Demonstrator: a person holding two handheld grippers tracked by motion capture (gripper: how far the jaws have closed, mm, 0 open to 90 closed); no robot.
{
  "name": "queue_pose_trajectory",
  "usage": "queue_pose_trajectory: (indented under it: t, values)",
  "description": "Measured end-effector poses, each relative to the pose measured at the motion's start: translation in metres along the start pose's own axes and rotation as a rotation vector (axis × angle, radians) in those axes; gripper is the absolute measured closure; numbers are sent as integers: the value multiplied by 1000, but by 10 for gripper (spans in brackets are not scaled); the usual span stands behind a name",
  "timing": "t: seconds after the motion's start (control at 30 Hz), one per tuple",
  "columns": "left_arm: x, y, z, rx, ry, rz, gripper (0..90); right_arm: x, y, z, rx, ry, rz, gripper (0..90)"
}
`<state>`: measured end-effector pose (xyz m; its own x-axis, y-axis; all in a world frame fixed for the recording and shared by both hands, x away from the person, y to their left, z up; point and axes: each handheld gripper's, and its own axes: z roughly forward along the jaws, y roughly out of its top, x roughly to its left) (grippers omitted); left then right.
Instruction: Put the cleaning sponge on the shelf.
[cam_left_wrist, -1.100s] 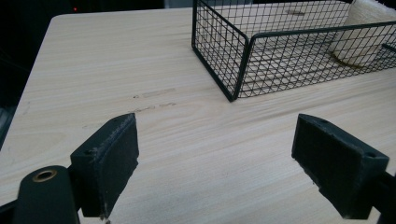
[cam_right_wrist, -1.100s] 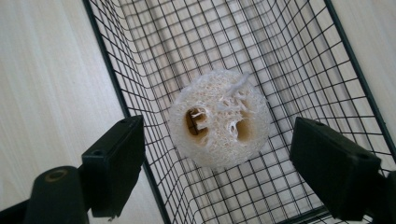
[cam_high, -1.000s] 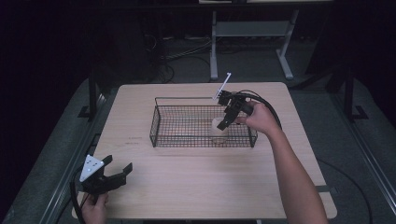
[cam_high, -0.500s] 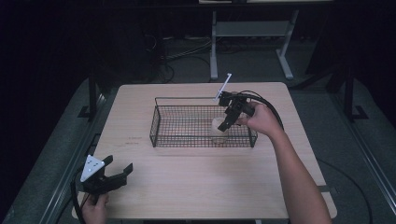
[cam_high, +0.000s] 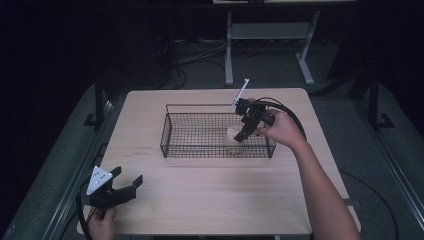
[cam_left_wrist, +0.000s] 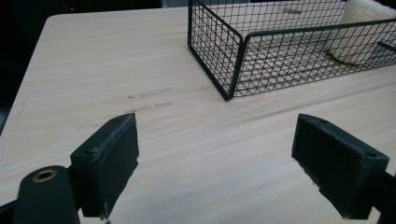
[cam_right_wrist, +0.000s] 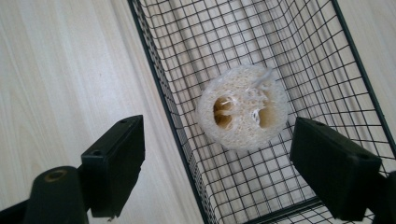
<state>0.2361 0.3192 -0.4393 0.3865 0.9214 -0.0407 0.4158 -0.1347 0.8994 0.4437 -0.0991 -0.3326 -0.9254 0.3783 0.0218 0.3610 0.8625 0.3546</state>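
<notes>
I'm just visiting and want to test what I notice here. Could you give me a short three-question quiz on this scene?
1. True or false: the sponge lies inside the wire basket.
2. Which gripper hovers over the basket: A) left gripper or B) right gripper?
3. Fill in: the right gripper's jaws are ____ , with nothing pinched between them.

Key: 1 true; 2 B; 3 open.
</notes>
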Motion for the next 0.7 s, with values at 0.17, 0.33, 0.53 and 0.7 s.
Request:
queue_pose_trajectory:
  t: [0.17, 0.33, 0.53, 0.7]
  values:
    - [0, 0, 0, -1, 1, 0, 139, 4, -1, -2, -3, 7, -11, 175]
    - [0, 0, 0, -1, -1, 0, 139, 6, -6, -2, -1, 11, -12, 175]
    - [-1, 0, 0, -1, -1, 1, 139, 10, -11, -2, -3, 14, -11, 175]
    - [-1, 0, 0, -2, 1, 2, 139, 13, -14, 0, 15, 14, -13, 175]
